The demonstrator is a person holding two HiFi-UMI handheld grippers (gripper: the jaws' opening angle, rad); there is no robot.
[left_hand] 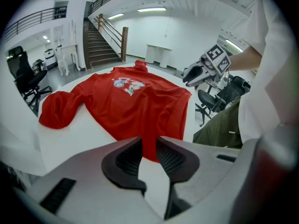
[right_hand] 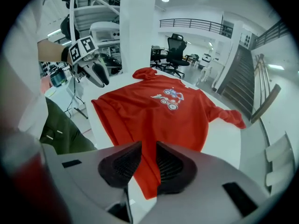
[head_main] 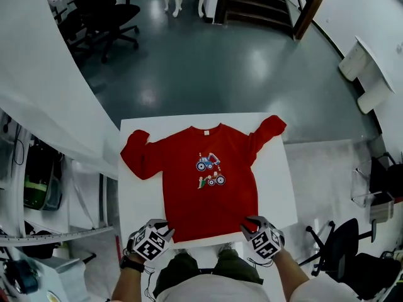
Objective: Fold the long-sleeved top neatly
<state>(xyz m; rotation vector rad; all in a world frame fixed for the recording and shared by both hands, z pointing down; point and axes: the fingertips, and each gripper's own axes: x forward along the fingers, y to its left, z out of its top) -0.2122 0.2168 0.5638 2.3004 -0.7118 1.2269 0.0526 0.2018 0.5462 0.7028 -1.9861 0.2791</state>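
A red long-sleeved top (head_main: 201, 197) with a tractor print (head_main: 210, 170) lies face up on the white table (head_main: 141, 197). Its collar is at the far side and both sleeves are spread outward. My left gripper (head_main: 165, 229) is at the near left hem corner, and in the left gripper view the gripper (left_hand: 148, 146) is shut on the red hem (left_hand: 149, 143). My right gripper (head_main: 249, 224) is at the near right hem corner, and the right gripper view shows it (right_hand: 148, 155) pinching a strip of hem (right_hand: 149, 171) that hangs below the pads. Both corners are lifted slightly.
The table's near edge is against the person's green trousers (head_main: 201, 266). Black office chairs (head_main: 104, 14) stand at the far left and a staircase (head_main: 258, 2) rises at the back. Another chair (head_main: 340, 247) is at the near right, and a white counter (head_main: 365, 68) at the far right.
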